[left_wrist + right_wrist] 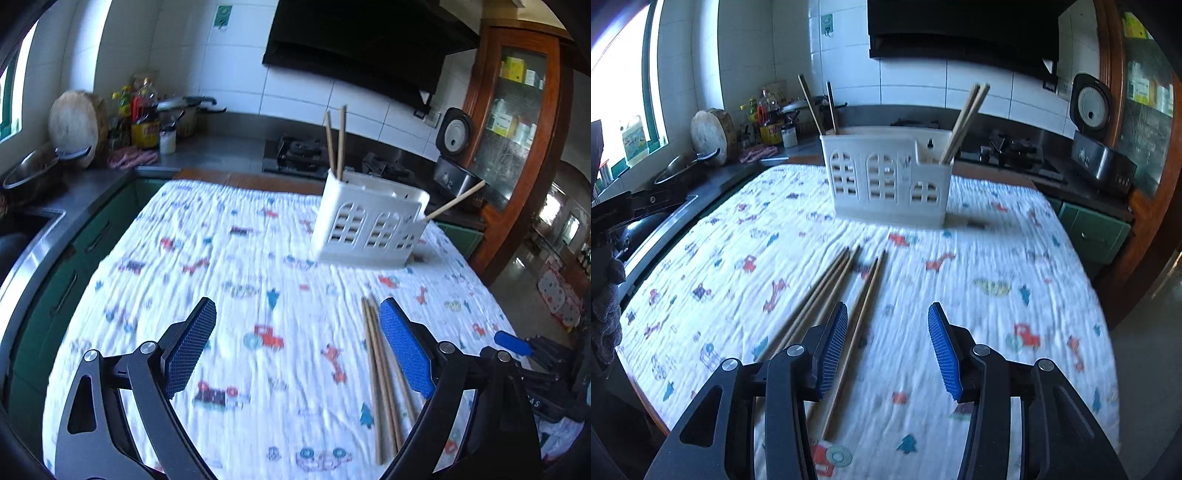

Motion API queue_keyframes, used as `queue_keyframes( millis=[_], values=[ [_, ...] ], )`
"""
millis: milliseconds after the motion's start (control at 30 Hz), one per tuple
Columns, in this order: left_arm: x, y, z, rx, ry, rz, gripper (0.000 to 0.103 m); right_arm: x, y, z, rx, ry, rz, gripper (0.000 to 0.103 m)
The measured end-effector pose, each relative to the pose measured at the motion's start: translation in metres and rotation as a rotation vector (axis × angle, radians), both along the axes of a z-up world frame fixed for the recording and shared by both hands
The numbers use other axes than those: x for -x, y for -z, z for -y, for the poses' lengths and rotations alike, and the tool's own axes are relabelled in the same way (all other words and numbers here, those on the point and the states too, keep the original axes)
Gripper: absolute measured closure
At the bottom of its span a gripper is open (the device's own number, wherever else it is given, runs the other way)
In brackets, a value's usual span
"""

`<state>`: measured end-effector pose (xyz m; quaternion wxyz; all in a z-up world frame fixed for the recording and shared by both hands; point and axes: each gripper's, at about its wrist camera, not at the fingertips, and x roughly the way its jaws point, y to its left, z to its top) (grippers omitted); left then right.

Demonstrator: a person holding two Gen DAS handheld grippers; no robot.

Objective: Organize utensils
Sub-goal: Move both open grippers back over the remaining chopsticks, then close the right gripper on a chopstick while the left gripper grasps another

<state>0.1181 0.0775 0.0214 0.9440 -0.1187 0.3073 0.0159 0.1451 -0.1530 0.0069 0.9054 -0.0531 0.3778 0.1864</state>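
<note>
Chopsticks (827,295) lie loose on the bench (997,258), on its printed cloth, in the near half and well apart from the white holder (890,184) that stands up by the far edge. More sticks already poke out of the holder at both ends. The loose sticks lie almost straight away from us, with their far tips leaning a little toward the holder.

We hold our right gripper (888,347) low over the cloth, with its fingers partly open and nothing between them. In the right camera, one pair of sticks runs just inside the left finger, and the other sticks lie just outside it. So the sticks sit a little to the left of the gap, not in the middle.

Our left gripper (295,347) has its fingers wide open and empty too. In the left camera the sticks lie just beside the right finger, close to its inner face.

We think the sticks lie between our two hands, close to both. We think the right hand needs only a small slide left, and its fingers should close across the sticks, not along them.
</note>
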Motion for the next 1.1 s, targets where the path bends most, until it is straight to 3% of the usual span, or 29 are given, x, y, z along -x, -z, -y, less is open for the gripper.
queue_keyframes(
  millis=[267, 400, 633, 1100],
  values=[
    [0.024, 0.032, -0.006, -0.077, -0.080, -0.048, 0.013, 0.015, 0.039, -0.011, -0.010, 0.017, -0.082, 0.059],
    [0.031, 0.043, -0.008, -0.077, -0.089, -0.068, 0.013, 0.015, 0.050, -0.016, -0.017, 0.017, -0.116, 0.065],
    [0.040, 0.049, -0.009, -0.082, -0.099, -0.080, 0.013, 0.009, 0.058, -0.023, -0.018, 0.028, -0.131, 0.079],
    [0.045, 0.058, 0.000, -0.096, -0.081, -0.100, 0.013, -0.001, 0.070, -0.034, 0.007, 0.046, -0.155, 0.093]
  ],
)
